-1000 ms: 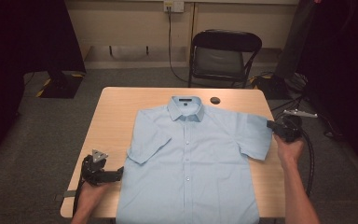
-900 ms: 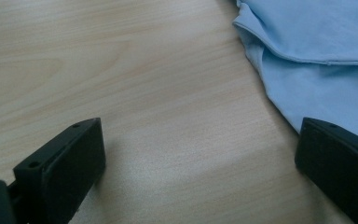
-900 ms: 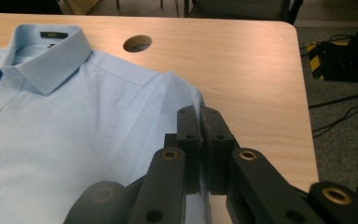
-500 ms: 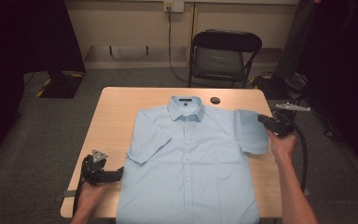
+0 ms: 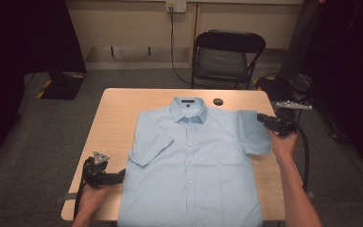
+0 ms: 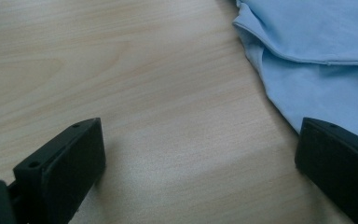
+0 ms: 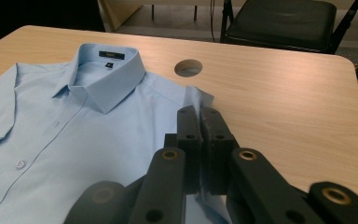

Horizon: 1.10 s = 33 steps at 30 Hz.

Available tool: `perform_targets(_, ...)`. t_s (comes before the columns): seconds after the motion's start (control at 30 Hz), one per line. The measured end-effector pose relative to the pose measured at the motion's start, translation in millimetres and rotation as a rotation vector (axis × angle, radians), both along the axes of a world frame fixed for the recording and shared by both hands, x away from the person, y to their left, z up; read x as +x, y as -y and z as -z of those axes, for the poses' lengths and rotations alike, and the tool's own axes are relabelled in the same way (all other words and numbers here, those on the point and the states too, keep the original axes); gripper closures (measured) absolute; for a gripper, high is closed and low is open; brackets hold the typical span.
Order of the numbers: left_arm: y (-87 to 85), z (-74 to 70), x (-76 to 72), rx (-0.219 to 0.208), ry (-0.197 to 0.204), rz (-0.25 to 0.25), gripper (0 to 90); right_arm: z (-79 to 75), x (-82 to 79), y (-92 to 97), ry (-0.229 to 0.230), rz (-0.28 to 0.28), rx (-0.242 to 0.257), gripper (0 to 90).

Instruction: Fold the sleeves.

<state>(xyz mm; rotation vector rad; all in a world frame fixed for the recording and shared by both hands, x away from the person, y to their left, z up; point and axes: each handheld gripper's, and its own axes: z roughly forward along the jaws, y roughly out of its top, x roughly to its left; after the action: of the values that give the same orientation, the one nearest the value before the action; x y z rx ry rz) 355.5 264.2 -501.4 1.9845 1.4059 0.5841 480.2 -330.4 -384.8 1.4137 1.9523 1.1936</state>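
Note:
A light blue short-sleeved shirt (image 5: 194, 161) lies buttoned and face up on the wooden table (image 5: 118, 113), collar toward the far side. My right gripper (image 5: 261, 117) is at the shirt's right sleeve (image 5: 251, 135), with its jaws pressed together on the sleeve's edge. In the right gripper view the right gripper (image 7: 203, 114) has blue sleeve cloth (image 7: 198, 99) bunched at its tips. My left gripper (image 5: 121, 175) rests low at the shirt's lower left edge. In the left gripper view the left gripper (image 6: 198, 140) stands wide open over bare wood, its right jaw beside the shirt (image 6: 317, 46).
A round cable hole (image 5: 218, 101) lies in the table just beyond the collar, toward the right. A black folding chair (image 5: 227, 56) stands behind the far edge. Bare wood (image 7: 284, 98) shows right of the shirt, and the table's left third is bare.
My right gripper has moved left and slightly up, carrying the right sleeve inward toward the shirt's body. The left gripper has stayed where it was.

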Motion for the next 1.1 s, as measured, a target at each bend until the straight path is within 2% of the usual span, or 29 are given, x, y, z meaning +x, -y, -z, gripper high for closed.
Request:
perform_targets(0.3,0.0,0.0,0.1,0.0,0.001,0.001,1.1,0.6,2.5,-11.2,0.004,-0.026,0.036,87.4)
perform_targets(0.43,-0.1,0.0,0.2,0.0,0.0,0.002,1.1,-4.3,2.8,-18.5,0.007,-0.039,0.035,87.4)
perform_targets(0.63,-0.1,0.0,0.2,0.0,0.0,0.002,1.1,-12.0,4.7,-33.0,0.017,-0.059,0.034,87.4)
perform_targets(1.1,0.0,0.0,0.0,0.0,0.001,0.002,1.2,-6.2,12.5,-74.2,0.005,-0.114,0.068,87.4)
